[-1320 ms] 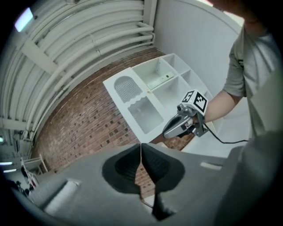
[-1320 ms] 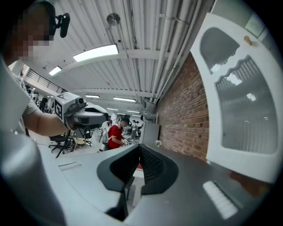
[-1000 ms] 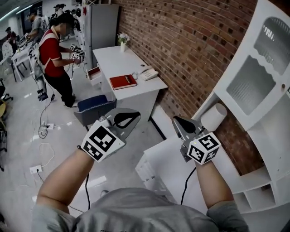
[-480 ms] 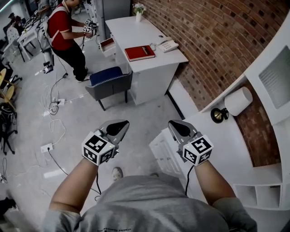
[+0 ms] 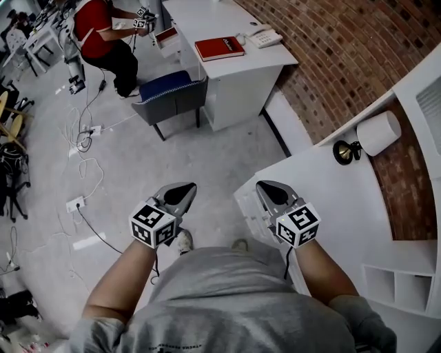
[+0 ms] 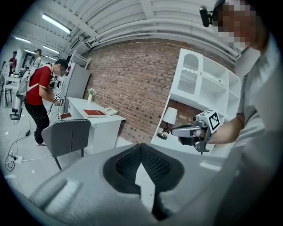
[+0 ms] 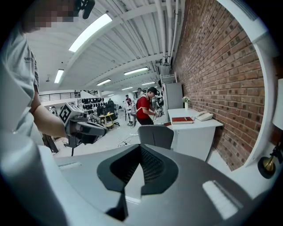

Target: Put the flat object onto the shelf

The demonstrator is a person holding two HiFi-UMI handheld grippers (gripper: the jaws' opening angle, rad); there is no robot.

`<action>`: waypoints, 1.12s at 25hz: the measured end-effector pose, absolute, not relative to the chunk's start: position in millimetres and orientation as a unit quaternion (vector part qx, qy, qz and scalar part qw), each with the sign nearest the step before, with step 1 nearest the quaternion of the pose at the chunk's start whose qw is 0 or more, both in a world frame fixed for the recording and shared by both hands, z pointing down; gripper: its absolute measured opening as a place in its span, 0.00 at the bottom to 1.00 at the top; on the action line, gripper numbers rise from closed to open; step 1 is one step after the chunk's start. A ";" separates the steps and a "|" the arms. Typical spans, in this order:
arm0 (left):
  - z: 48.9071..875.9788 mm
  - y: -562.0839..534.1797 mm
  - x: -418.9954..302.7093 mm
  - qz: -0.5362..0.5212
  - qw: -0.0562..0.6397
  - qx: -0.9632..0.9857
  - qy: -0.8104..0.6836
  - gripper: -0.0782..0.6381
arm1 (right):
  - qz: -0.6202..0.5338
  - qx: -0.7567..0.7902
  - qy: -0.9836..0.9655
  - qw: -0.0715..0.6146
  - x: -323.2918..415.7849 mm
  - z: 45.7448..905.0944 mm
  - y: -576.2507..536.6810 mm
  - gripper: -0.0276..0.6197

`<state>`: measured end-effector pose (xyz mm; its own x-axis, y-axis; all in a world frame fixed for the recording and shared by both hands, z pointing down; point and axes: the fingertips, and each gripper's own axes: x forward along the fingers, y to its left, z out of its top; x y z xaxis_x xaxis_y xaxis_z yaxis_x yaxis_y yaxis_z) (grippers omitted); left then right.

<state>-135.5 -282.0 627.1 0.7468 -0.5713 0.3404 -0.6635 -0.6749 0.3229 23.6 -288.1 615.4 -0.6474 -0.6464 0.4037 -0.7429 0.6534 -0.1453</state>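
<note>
Presently both sets of jaws are clenched tip to tip on nothing: the left gripper [image 6: 141, 149] and the right gripper [image 7: 140, 151] each show closed, empty tips in their own views. In the head view both hang low before the person's torso, the left over open floor and the right over the corner of a white cabinet top [image 5: 331, 200]. The flat object is judged to be the red book [image 5: 219, 48]. It lies cover-up on the white table [image 5: 207, 17] by the brick wall, just beside a telephone [image 5: 265, 38] and well apart from both grippers. Its long axis runs roughly left to right across that view, about parallel to the table's nearer end; the spine side cannot be told. The shelf [image 5: 396, 286] is taken to be the open white compartments at lower right. The step in hand is judged to be the approach. It would go best with one set of jaws released before arrival, a level entry at a short edge, a pinch across the thickness, and the other gripper steadying the far end.
</note>
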 end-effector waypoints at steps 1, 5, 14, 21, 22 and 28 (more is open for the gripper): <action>627.7 -282.1 -138.3 0.106 0.218 0.907 -0.343 0.11 | 0.153 0.388 -0.894 0.161 24.3 617.1 -286.2 0.06; 625.2 -285.4 -142.6 0.100 0.218 0.904 -0.353 0.11 | 0.157 0.393 -0.892 0.159 30.3 616.9 -285.4 0.06; 619.7 -292.0 -137.2 0.092 0.221 0.906 -0.348 0.11 | 0.159 0.394 -0.892 0.155 29.0 610.8 -293.8 0.06; 617.2 -292.2 -133.1 0.088 0.220 0.909 -0.344 0.11 | 0.162 0.391 -0.894 0.148 30.6 608.3 -296.9 0.05; 616.8 -292.0 -132.3 0.089 0.219 0.909 -0.343 0.11 | 0.164 0.394 -0.892 0.146 32.1 607.9 -298.0 0.05; 616.1 -289.1 -132.4 0.090 0.217 0.911 -0.340 0.11 | 0.160 0.395 -0.891 0.154 32.9 609.2 -295.4 0.05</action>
<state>-132.4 -289.1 616.1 0.7529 -0.5802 0.3107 -0.6580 -0.6749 0.3340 32.9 -295.4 609.2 -0.6402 -0.6549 0.4015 -0.7537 0.6366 -0.1635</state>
